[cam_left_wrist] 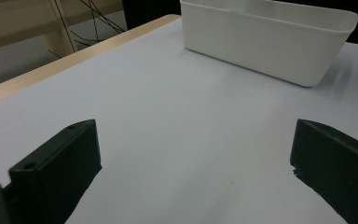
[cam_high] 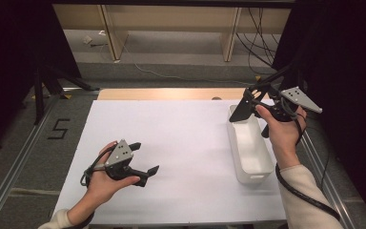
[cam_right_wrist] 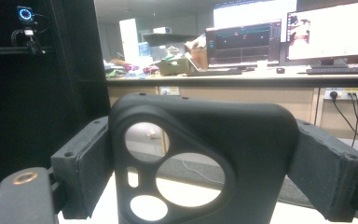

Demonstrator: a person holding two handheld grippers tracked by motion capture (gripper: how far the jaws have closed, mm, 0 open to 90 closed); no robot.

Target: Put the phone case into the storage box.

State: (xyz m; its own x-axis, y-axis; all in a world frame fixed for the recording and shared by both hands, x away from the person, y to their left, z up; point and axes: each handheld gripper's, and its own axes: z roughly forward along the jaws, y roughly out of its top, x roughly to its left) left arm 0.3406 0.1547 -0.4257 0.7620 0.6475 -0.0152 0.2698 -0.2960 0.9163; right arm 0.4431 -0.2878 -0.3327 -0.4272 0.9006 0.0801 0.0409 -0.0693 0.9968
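R tool grips black phone case above white bin at 3 o'clock; L tool wide over counter.

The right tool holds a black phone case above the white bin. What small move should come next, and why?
Probably lower the right tool a little toward the white bin and then release: the black phone case is clamped over the bin's far end, and the left tool rests open, holding nothing.

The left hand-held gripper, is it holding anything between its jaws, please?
No, the left hand-held gripper has its jaws spread wide apart with just the bare white table between them.
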